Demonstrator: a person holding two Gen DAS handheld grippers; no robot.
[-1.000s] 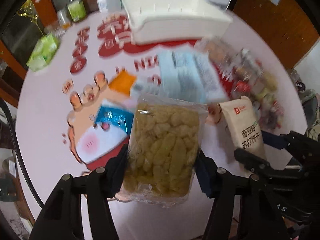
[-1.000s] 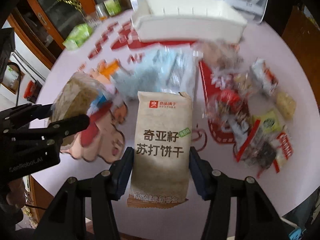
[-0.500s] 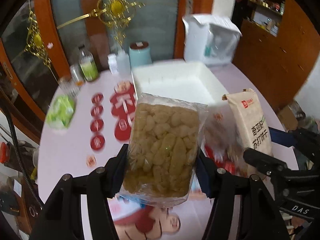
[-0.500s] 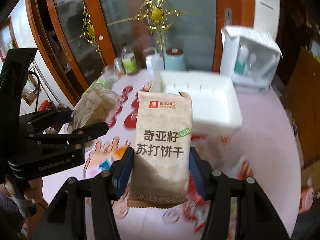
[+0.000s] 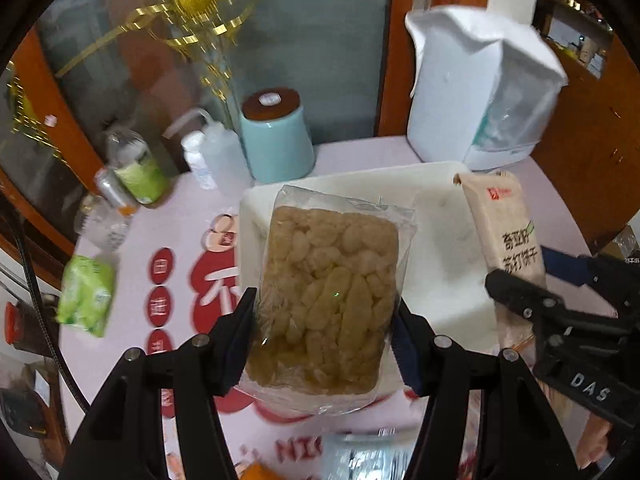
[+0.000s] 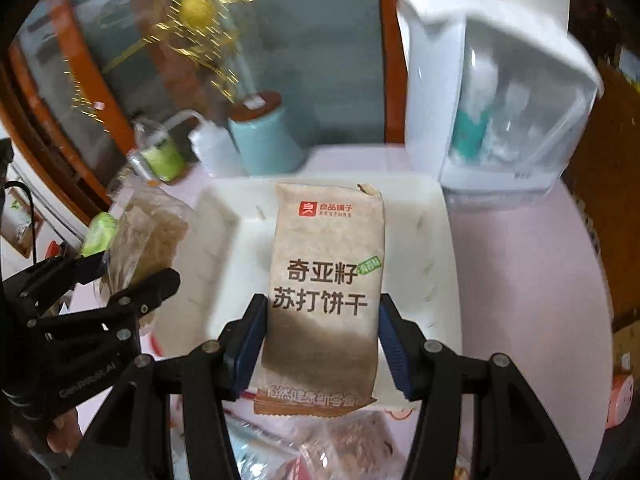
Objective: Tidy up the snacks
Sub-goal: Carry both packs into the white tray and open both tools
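My left gripper point(image 5: 324, 320) is shut on a clear bag of yellow puffed snacks point(image 5: 328, 304) and holds it above the near left part of the white bin point(image 5: 444, 256). My right gripper point(image 6: 320, 328) is shut on a tan soda cracker pack point(image 6: 324, 280) with Chinese print, held over the middle of the same white bin point(image 6: 432, 248). The cracker pack point(image 5: 504, 232) and right gripper point(image 5: 560, 320) show at the right of the left wrist view. The puffed snack bag point(image 6: 140, 240) and left gripper point(image 6: 80, 304) show at the left of the right wrist view.
Behind the bin stand a light blue canister point(image 5: 276, 140), a white squeeze bottle point(image 5: 212, 156), a green-label bottle point(image 5: 136, 168) and a white lidded container point(image 5: 480, 92). A green packet point(image 5: 84, 292) lies at the table's left. Loose snack bags point(image 6: 340, 448) lie at the near edge.
Both grippers have lifted their packs off the table and carried them forward over the white bin. The snack pile has dropped out of view below.
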